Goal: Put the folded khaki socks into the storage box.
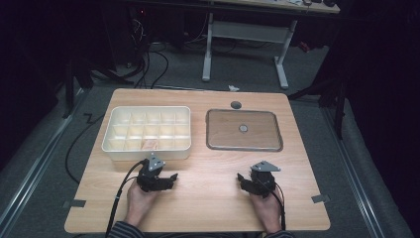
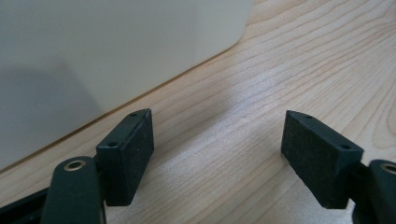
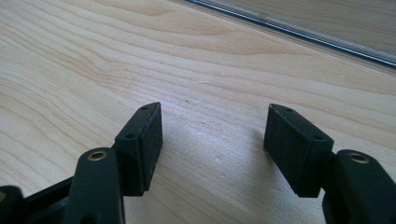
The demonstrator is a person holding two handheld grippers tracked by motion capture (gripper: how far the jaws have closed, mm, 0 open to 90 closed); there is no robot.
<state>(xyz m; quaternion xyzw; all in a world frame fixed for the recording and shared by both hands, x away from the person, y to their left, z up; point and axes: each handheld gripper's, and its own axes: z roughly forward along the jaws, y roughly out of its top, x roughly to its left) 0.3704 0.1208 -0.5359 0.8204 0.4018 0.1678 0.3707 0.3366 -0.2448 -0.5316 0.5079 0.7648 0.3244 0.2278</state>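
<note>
The left tool [image 1: 168,177], jaws apart and empty, rests low on the pale wooden bench [image 1: 208,173], with the white plastic compartment box [image 1: 147,132] just ahead of it; a careless push forward could shove that wall and slide the box. The right tool [image 1: 243,179], also apart and empty, lies level, the flat metal-rimmed tray [image 1: 243,130] well ahead. Both hands grip from behind, palms near the bench

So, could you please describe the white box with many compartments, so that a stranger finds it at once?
On the wooden table, look at the far left part, just beyond the left gripper. There stands the white compartment box, an open grid of small cells. Its neighbour to the right, the flat tray, is brownish with a metal rim and has no dividers.
</note>
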